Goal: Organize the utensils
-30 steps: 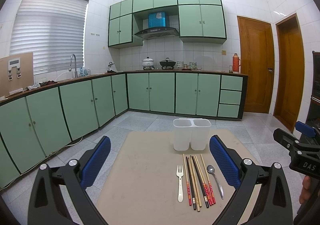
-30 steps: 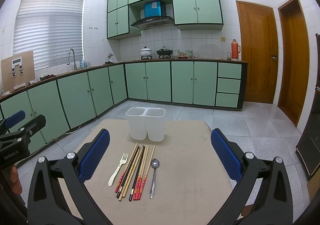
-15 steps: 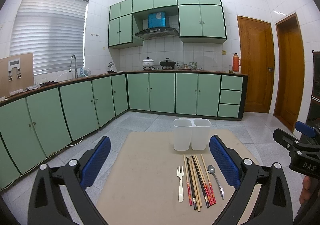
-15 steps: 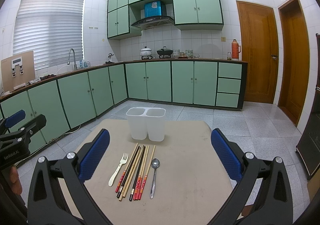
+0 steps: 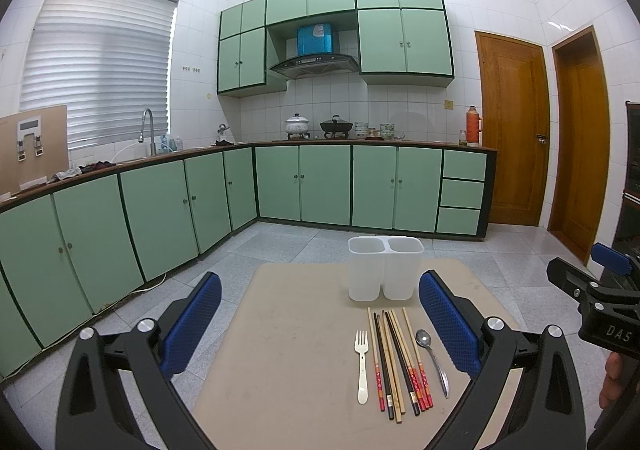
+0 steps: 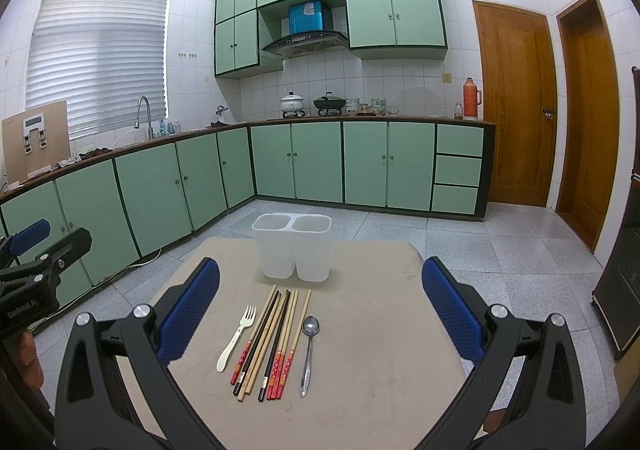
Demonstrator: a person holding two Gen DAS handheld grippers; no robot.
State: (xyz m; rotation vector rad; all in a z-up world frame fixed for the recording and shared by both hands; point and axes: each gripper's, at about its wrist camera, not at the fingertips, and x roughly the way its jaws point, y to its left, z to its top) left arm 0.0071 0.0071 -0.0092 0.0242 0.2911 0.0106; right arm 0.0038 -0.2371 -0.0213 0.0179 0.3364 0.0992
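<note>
Two grippers are in my hands, and both are wide open and hold nothing. My left gripper hangs over the tan table, low in the frame. My right gripper does the same in its own view.

In the left view, the white two-cup holder stands at the far end of the table, right of the middle. Both cups look empty. Just in front of it lie the utensils in a row: a white fork on the left, a bunch of chopsticks side by side in the middle, and a metal spoon on the right. Nothing lies between the fingers and them.

Behind the table I see green cabinets, a sink tap at the left, two pots on the stove, and two brown doors at the right.
</note>
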